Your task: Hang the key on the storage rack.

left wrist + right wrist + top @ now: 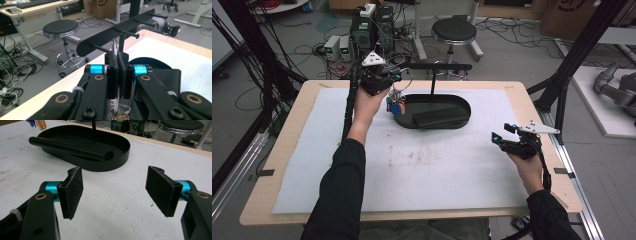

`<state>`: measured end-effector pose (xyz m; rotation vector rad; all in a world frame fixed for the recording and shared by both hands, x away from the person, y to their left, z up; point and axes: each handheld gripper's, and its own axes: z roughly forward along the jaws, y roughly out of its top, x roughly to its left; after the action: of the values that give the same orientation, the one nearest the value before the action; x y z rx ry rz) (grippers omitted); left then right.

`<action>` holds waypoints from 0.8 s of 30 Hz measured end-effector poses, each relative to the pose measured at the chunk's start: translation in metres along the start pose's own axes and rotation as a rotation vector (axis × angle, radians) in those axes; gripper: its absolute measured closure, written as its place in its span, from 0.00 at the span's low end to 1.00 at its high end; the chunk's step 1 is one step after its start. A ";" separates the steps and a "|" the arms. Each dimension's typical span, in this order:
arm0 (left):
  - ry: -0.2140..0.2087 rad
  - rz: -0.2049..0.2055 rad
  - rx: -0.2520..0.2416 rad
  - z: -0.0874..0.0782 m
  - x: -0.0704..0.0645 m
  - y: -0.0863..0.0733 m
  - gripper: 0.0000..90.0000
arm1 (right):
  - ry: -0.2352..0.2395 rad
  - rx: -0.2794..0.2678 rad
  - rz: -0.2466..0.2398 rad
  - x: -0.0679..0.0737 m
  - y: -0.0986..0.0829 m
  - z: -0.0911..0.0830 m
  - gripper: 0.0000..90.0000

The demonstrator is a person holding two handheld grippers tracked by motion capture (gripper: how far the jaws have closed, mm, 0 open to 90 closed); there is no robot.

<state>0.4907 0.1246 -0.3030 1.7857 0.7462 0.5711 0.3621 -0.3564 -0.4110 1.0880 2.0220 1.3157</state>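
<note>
1. The left gripper [117,75] is clamped tight on a metal key ring [115,48]. The ring's top loop stands upright above the closed jaws, which leaves it free to slide over a peg.
2. Below that gripper, in the high view, a bunch of coloured keys [396,104] dangles from the ring. It hangs loose so its weight keeps the loop vertical.
3. The left gripper [379,80] is held high, at the far left end of the rack, apparently to bring the ring level with the pegs rather than the counter.
4. Just ahead of the ring is the black peg rack [117,33]. Its nearest peg [100,47] points toward the gripper beside the loop; whether ring and peg touch I cannot tell.
5. The rack rises on a post from a black oval tray [464,107]. A black folded strap [439,119] lies in the tray, which serves as both base and catch-all.
6. The right gripper [115,191] has its jaws spread wide and holds nothing. It [517,140] rests low near the right edge, well apart from the tray, seemingly parked out of the way.
7. The white mat on the counter [437,175] gives a plain, soft working surface.
</note>
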 end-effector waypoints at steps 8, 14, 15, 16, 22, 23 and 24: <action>0.007 -0.041 0.003 0.009 0.006 -0.011 0.96 | -0.001 -0.001 0.000 0.000 0.000 0.000 0.34; 0.017 -0.055 -0.003 0.012 0.008 -0.014 0.96 | 0.000 0.001 0.001 0.000 0.000 0.000 0.34; 0.020 -0.049 0.002 0.013 0.008 -0.015 0.96 | 0.001 0.001 0.004 0.000 0.000 -0.001 0.34; 0.019 -0.049 0.002 0.013 0.008 -0.015 0.96 | 0.001 0.001 0.004 0.000 0.000 -0.001 0.34; 0.035 -0.044 0.030 0.014 0.007 -0.019 0.95 | 0.004 0.001 0.002 0.001 0.000 -0.001 0.34; 0.044 -0.042 0.034 0.014 0.007 -0.020 0.94 | 0.004 0.001 0.003 0.001 0.000 -0.002 0.34; 0.049 -0.039 0.037 0.014 0.007 -0.021 0.93 | 0.003 0.000 -0.002 0.000 0.000 -0.002 0.34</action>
<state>0.5006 0.1257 -0.3274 1.7933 0.8280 0.5800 0.3605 -0.3569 -0.4102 1.0844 2.0251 1.3166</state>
